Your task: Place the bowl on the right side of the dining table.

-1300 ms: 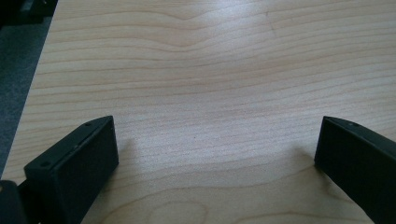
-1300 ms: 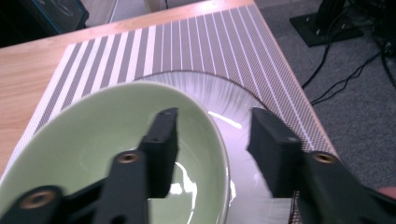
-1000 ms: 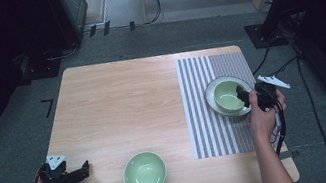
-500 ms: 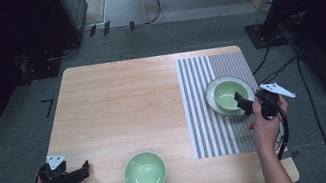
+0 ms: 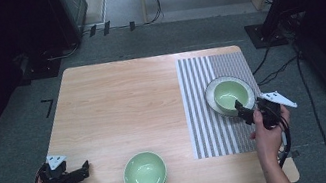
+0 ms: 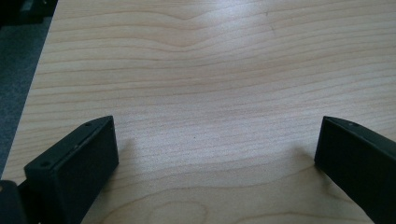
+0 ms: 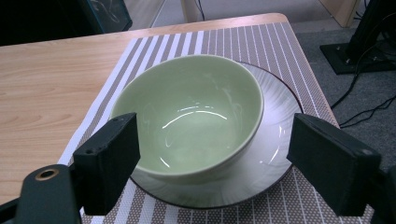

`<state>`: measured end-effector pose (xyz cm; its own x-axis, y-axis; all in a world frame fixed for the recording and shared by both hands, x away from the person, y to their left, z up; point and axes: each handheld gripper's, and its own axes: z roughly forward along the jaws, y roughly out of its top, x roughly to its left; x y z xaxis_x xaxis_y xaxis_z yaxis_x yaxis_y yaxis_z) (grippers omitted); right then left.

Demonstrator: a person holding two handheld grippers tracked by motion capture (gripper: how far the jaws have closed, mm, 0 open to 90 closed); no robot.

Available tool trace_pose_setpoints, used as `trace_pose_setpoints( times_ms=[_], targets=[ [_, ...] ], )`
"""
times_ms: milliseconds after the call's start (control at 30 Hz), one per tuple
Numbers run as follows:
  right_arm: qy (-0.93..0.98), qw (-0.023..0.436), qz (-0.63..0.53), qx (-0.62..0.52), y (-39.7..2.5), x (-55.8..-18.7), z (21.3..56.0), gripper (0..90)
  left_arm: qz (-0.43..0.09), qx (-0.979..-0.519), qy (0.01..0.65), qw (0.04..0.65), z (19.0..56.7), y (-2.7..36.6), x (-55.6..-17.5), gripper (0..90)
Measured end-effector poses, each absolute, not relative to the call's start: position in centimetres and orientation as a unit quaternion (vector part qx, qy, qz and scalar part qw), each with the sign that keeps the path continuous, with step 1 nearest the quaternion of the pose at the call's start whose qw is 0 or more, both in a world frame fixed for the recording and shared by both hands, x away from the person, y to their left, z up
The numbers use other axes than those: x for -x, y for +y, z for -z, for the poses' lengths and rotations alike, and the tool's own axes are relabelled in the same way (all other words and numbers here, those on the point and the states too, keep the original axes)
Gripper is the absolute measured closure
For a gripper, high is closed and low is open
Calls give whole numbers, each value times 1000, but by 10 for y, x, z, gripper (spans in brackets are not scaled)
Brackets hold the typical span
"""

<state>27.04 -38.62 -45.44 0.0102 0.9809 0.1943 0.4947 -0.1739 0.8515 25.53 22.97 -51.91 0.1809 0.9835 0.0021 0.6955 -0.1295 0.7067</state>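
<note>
Broadly, worktop [image 5: 117, 99]: a pale wooden rectangle, seen whole in the high view; its grain runs across the left gripper view.
Placemat [image 5: 203, 115]: striped brown and white, lying flat on the right part of the worktop and running from the far edge toward the near edge; it stops short of the near right corner.
Plate [image 5: 214, 103]: white with a dark rim, flat on the placemat, close to the right edge of the worktop.
Bowl on the plate [image 5: 229, 94]: pale green, upright, sitting inside the plate; in the right gripper view [image 7: 187, 112] it stands just beyond the fingers, with a gap between it and each of them.
Second bowl [image 5: 145, 173]: pale green, upright on bare wood near the near edge, about midway along it, well apart from the placemat.
Right gripper [image 5: 243, 112]: held in the person's hand at the near side of the plate, over the placemat; its fingers [image 7: 109, 161] are spread wide, holding nothing, and the bowl shows between them from behind.
Left gripper [image 5: 81, 171]: held low at the near left corner of the worktop, pointing along the near edge toward the second bowl but well apart from it; its fingers [image 6: 77, 161] are spread wide over bare wood, holding nothing.
</note>
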Motion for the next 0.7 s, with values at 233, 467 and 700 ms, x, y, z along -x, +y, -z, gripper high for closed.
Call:
trace_pose_setpoints(
  times_ms=[233,467,700],
  targets=[
    [575,292,-412,-645,-387,-259,457,170,-245,-710,591,293,519,230,-255,0],
    [574,290,-409,-648,-389,-251,462,172,-246,-710,591,293,519,230,-255,0],
    [573,289,-409,-649,-392,-244,468,172,-246,-710,591,293,519,230,-255,0]
  ],
)
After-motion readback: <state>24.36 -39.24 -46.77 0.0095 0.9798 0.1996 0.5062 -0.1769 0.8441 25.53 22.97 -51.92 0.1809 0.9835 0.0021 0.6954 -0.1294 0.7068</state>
